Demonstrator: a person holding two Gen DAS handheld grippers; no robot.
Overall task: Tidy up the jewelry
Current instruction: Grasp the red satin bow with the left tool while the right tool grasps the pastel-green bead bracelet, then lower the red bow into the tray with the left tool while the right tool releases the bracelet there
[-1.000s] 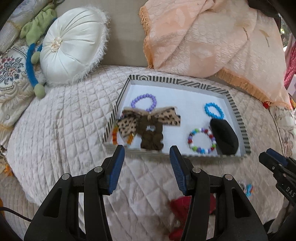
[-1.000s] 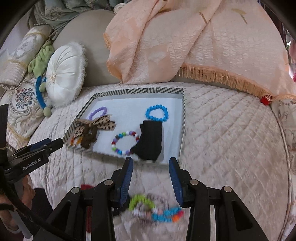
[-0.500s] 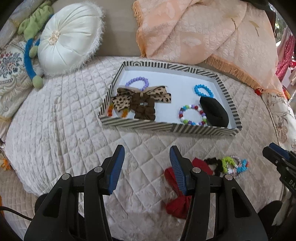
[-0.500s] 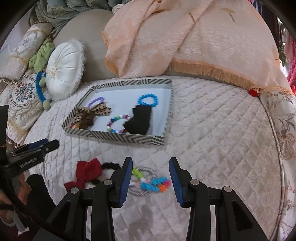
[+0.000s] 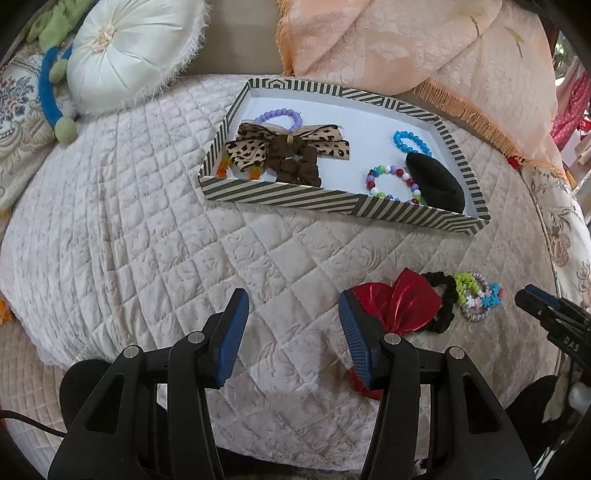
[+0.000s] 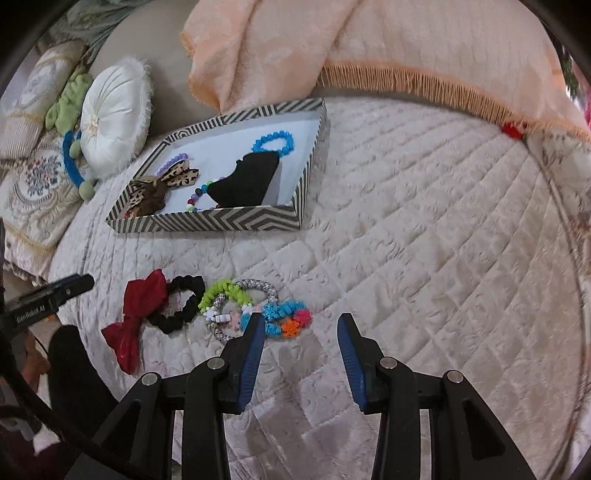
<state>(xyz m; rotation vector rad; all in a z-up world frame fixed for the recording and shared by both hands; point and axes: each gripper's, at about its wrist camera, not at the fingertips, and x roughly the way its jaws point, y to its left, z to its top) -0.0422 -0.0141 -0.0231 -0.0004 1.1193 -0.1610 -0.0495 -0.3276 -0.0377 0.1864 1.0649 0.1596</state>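
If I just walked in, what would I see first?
Probably the striped tray on the quilted bed cover, holding bead bracelets and a leopard-print bow. Next, the shiny red bow lying on the cover in front of the tray, beside a black scrunchie and a heap of colourful hair ties. A peach fringed blanket is draped behind.

Bare quilted bed (image 6: 424, 229) right of striped tray (image 6: 207, 223): open passage. Strip between tray front wall and hair-tie pile (image 6: 236, 306) clear. Red bow (image 5: 399, 304) lies just beside left tongs (image 5: 291, 325). Peach blanket (image 6: 332, 44) crowds behind the tray.
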